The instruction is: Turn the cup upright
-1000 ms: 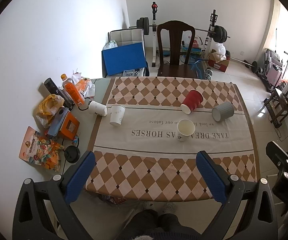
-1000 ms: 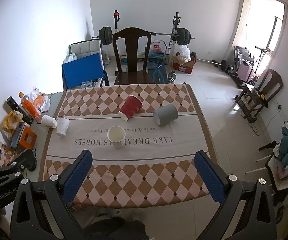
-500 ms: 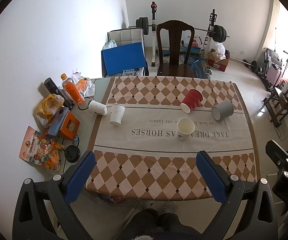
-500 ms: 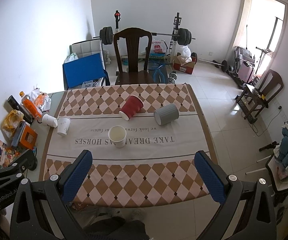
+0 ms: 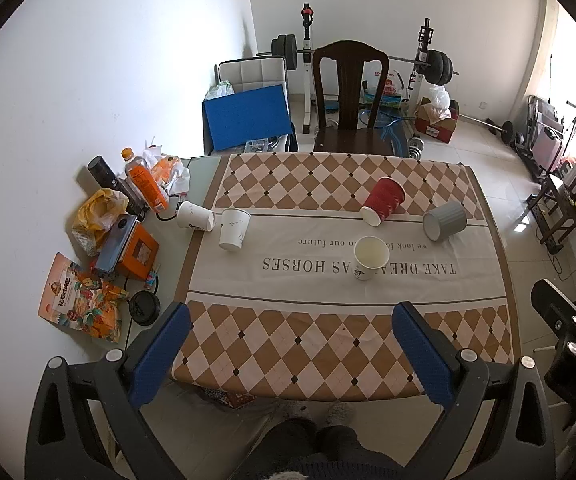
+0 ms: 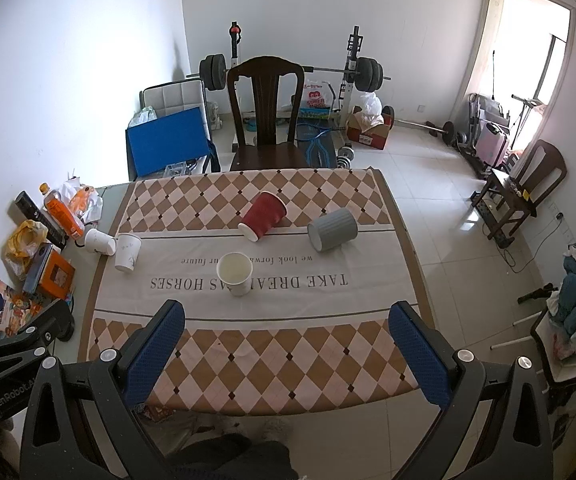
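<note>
A red cup (image 5: 383,200) (image 6: 264,214) and a grey ribbed cup (image 5: 444,220) (image 6: 332,228) lie on their sides on the checked tablecloth (image 5: 327,336). A white paper cup (image 5: 371,257) (image 6: 235,273) stands upright in the middle. Another white cup (image 5: 234,229) (image 6: 128,252) stands mouth down at the left, and a third white cup (image 5: 195,216) (image 6: 100,241) lies on its side beside it. My left gripper (image 5: 291,356) and right gripper (image 6: 291,356) are open and empty, held above the table's near edge.
Bottles (image 5: 146,184), snack bags (image 5: 80,300), an orange box (image 5: 138,252) and a black lid (image 5: 144,307) crowd the table's left strip. A dark wooden chair (image 5: 347,96) stands behind the table, with a barbell rack beyond. The right gripper's body (image 5: 567,344) shows at the left view's right edge.
Both views have shifted only slightly. The cups have not moved and both grippers stay open.
</note>
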### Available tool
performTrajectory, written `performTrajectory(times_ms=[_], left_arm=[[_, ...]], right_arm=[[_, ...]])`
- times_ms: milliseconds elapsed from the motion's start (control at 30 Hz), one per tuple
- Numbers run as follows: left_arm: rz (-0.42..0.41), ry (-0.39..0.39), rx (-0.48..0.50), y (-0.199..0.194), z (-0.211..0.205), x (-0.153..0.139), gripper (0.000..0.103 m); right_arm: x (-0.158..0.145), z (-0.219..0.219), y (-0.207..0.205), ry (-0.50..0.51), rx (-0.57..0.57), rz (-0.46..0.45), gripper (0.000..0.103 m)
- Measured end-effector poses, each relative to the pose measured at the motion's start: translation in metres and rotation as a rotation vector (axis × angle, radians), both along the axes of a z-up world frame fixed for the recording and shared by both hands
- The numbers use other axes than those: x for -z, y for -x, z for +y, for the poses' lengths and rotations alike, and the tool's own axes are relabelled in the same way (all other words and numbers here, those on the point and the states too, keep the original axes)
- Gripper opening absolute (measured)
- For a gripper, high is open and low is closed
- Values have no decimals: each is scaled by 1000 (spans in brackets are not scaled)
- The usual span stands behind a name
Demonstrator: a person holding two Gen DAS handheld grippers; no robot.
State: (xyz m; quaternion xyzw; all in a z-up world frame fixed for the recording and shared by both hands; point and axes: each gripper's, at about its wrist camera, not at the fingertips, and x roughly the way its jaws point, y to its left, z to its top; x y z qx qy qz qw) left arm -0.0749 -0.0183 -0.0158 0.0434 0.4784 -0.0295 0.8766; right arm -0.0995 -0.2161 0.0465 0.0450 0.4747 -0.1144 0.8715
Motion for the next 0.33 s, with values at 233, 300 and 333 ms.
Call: performTrajectory(times_ms=[233, 300, 333], left_arm=[[-2, 3, 2, 1, 0, -1, 103], [-3, 0, 1, 2, -1, 0, 103], [-3, 3, 2, 2, -1, -1, 103]], right_arm=[[1, 0, 0, 0, 2, -1, 103], [0, 0, 0, 0, 2, -2, 103], [0, 1, 0, -1, 2, -3, 103]])
